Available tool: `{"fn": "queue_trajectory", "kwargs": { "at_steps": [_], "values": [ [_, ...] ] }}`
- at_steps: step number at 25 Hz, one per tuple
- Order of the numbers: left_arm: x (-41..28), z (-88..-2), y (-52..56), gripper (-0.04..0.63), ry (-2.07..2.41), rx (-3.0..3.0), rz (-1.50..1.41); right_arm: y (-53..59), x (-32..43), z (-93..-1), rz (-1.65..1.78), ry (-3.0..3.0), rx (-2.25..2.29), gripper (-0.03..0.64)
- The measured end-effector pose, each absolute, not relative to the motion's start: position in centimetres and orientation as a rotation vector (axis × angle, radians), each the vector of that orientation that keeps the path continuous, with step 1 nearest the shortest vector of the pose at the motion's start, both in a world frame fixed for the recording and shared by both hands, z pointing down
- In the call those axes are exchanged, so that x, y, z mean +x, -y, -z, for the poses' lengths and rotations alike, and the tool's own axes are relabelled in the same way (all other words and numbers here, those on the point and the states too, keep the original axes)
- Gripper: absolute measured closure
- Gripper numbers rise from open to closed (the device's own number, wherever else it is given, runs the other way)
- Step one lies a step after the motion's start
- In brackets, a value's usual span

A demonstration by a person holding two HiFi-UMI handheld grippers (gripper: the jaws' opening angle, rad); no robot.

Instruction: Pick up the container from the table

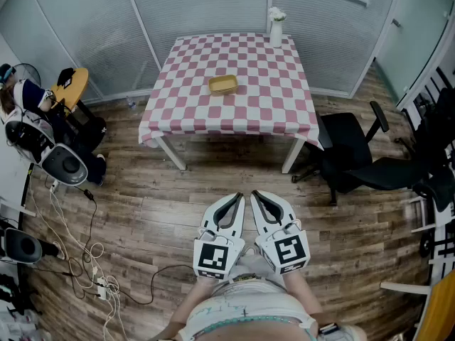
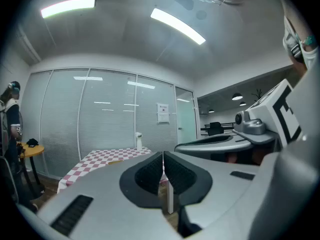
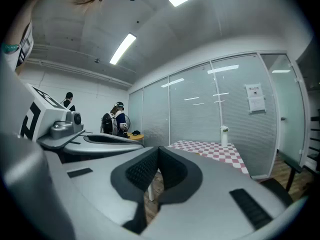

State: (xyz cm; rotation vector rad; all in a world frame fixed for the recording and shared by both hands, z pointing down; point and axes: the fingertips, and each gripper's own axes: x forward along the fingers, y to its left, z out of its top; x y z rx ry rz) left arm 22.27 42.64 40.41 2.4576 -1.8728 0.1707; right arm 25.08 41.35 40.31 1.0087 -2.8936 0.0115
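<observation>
A small yellow container (image 1: 223,84) sits near the middle of the table (image 1: 192,112), which wears a red and white checked cloth. Both grippers are held close to the person's body, well short of the table. My left gripper (image 1: 239,196) is shut with nothing in it, and my right gripper (image 1: 254,195) is shut and empty beside it. In the left gripper view the left gripper (image 2: 163,156) has its jaws pressed together, with the checked table (image 2: 95,159) far ahead. The right gripper (image 3: 158,150) shows its jaws together too, the table (image 3: 220,151) in the distance.
A white vase (image 1: 276,25) stands at the table's far edge. A black office chair (image 1: 355,155) sits right of the table. At the left are a person (image 1: 28,98), a small round yellow table (image 1: 71,87) and cables (image 1: 78,254) on the wood floor. Glass walls close the room behind.
</observation>
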Motion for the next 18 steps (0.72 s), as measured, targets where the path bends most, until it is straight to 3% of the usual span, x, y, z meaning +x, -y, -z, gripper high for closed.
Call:
{"fn": "queue_trajectory", "kwargs": {
  "at_steps": [18],
  "values": [
    [22.7, -42.1, -41.8, 0.577, 1.831, 2.412, -0.189, -40.7, 25.7, -41.4, -0.058, 2.895, 0.995, 0.623]
  ]
}}
